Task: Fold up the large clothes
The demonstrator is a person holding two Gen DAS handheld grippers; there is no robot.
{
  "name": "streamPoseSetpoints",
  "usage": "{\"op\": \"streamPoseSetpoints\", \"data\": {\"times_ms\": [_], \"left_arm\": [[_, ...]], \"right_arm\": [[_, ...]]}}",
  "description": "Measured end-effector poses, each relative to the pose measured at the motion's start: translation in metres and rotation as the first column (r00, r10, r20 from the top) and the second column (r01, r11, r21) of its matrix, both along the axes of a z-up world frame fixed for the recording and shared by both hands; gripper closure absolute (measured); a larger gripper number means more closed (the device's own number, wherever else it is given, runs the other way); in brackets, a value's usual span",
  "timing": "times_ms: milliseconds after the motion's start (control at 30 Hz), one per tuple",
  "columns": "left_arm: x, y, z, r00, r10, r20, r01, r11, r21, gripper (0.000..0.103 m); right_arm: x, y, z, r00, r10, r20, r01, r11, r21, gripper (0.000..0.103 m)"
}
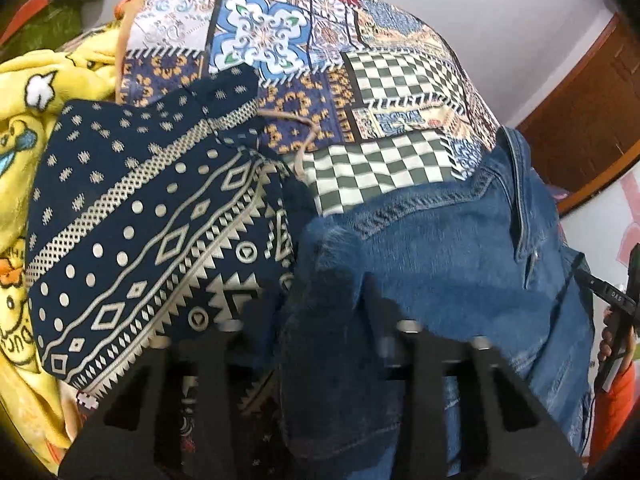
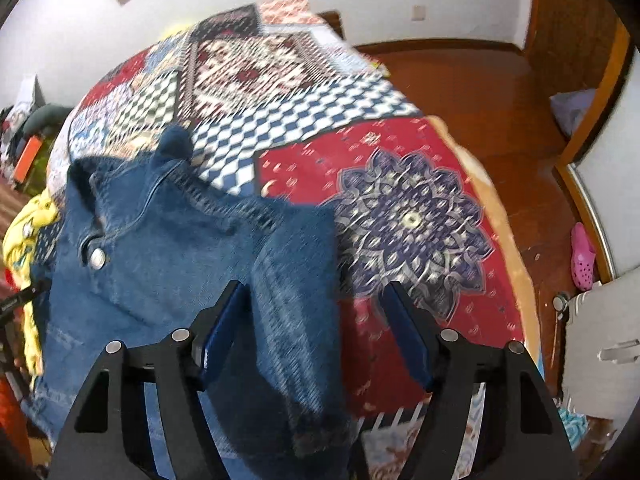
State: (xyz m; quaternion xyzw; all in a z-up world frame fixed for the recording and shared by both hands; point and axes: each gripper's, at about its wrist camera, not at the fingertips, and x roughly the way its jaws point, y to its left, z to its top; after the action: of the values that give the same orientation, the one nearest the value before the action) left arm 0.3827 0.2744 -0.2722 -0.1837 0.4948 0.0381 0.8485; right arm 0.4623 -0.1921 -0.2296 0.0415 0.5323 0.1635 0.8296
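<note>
A blue denim jacket [image 1: 440,248] lies spread on a bed with a patchwork cover [image 1: 392,80]. In the left wrist view a dark fold of the denim bulges up between the fingers of my left gripper [image 1: 320,320], which is shut on it; the cloth hides the fingertips. In the right wrist view the jacket [image 2: 160,248] shows its collar and a metal snap [image 2: 97,258]. One sleeve [image 2: 296,360] runs down between the fingers of my right gripper [image 2: 314,292]. That gripper stands open: the left blue pad [image 2: 224,320] brushes the sleeve, and the right pad is well clear of it.
A navy garment with a cream geometric print [image 1: 140,220] lies left of the jacket, beside a yellow duck-print blanket [image 1: 24,120]. The bed's edge [image 2: 516,280] drops to a wooden floor [image 2: 480,92] with a pink clog [image 2: 582,256]. An orange sleeve [image 1: 612,412] shows at the right.
</note>
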Motion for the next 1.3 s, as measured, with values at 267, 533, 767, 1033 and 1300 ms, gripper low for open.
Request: {"op": "streamPoseSetpoints", "data": {"times_ms": [267, 533, 767, 1033, 1300], "left_arm": [[-0.015, -0.017, 0.045, 0.995, -0.003, 0.1, -0.005, 0.997, 0.081, 0.095], [-0.029, -0.001, 0.099, 0.988, 0.012, 0.153, -0.039, 0.984, 0.175, 0.095], [-0.012, 0.03, 0.095, 0.987, 0.077, 0.142, -0.107, 0.97, 0.217, 0.095], [0.014, 0.044, 0.036, 0.995, 0.09, 0.045, -0.098, 0.965, 0.243, 0.091], [0.009, 0.04, 0.018, 0.995, 0.094, 0.016, -0.095, 0.959, 0.268, 0.089]], "right_arm": [[-0.006, 0.014, 0.008, 0.999, 0.047, 0.016, -0.047, 0.999, 0.005, 0.09], [-0.012, 0.038, 0.075, 0.977, 0.102, 0.186, -0.108, 0.994, 0.025, 0.092], [0.012, 0.077, 0.09, 0.957, 0.122, 0.264, -0.125, 0.992, -0.005, 0.092], [0.05, 0.095, 0.022, 0.986, 0.097, 0.137, -0.086, 0.993, -0.083, 0.091], [0.049, 0.099, 0.001, 0.983, 0.132, 0.13, -0.108, 0.979, -0.176, 0.076]]}}
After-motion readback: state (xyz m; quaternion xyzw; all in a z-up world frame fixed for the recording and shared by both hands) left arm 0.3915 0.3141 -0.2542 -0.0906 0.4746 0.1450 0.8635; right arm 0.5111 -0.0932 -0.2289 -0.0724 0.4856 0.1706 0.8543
